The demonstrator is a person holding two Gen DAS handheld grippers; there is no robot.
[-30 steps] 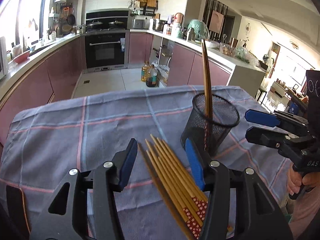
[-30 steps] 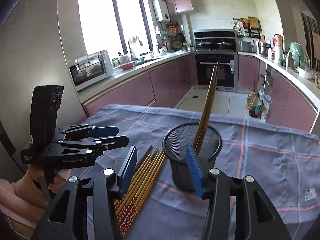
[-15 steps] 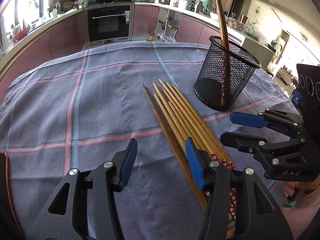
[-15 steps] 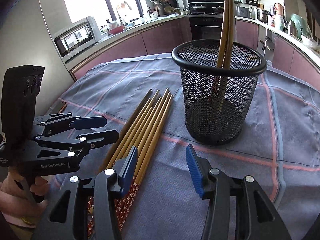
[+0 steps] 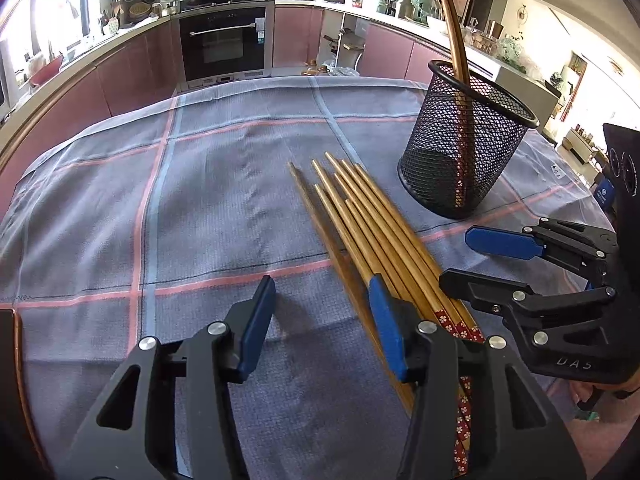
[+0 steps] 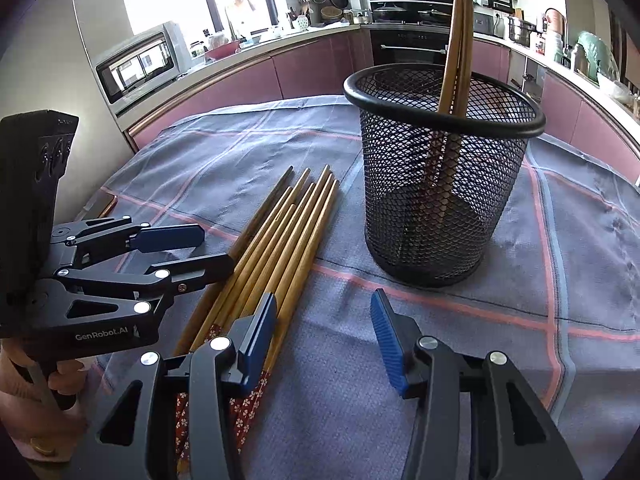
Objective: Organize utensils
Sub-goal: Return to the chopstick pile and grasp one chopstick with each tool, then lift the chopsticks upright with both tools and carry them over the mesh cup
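A table draped in a grey-blue cloth with pink check lines (image 5: 168, 200) stands in a kitchen with mauve cabinets. Nearest, the left gripper (image 5: 320, 320) hangs released over the cloth, nothing between its blue pads, its right pad over the near end of the bundle of loose bamboo chopsticks with red flowered handles (image 5: 372, 232). The right gripper (image 6: 324, 332) is likewise parted and empty, the same bundle under its left pad. Beyond both, further right, the black wire-mesh cylindrical holder (image 6: 436, 184) stands upright with two chopsticks leaning inside.
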